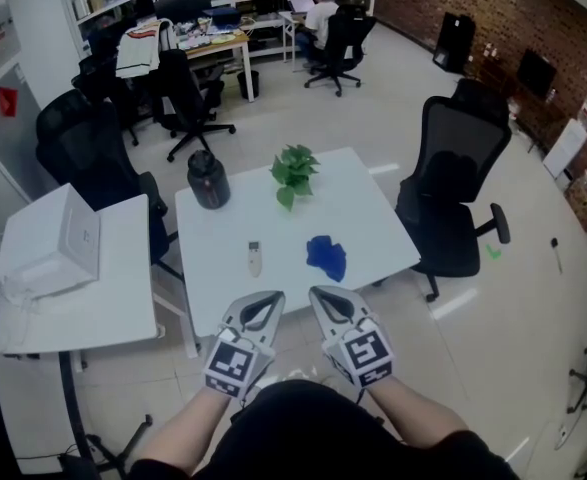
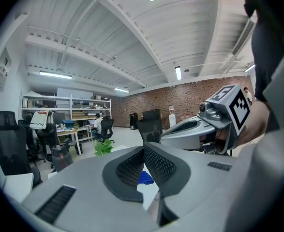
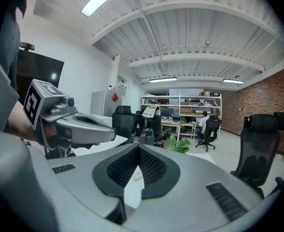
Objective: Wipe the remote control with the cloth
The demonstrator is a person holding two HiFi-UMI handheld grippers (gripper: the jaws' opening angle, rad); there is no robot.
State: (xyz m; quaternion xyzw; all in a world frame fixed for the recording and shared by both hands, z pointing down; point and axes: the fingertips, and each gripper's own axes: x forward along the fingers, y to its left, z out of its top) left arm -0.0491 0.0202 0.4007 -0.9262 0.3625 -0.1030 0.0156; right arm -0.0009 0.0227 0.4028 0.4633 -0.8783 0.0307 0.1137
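A small white remote control [image 1: 254, 258] lies near the front left of the white table [image 1: 373, 223]. A crumpled blue cloth [image 1: 326, 256] lies to its right. My left gripper [image 1: 273, 296] and right gripper [image 1: 318, 291] hover side by side just short of the table's near edge, both shut and holding nothing. In the left gripper view the shut jaws [image 2: 143, 147] frame a bit of the blue cloth [image 2: 145, 178] below them. In the right gripper view the shut jaws [image 3: 138, 148] leave the remote [image 3: 138, 176] showing in the gap beneath.
A green potted plant [image 1: 294, 171] and a dark jar [image 1: 208, 180] stand at the table's far side. A black office chair [image 1: 458, 193] is at the right, a side table with a white box [image 1: 53, 238] at the left. A person sits at a far desk.
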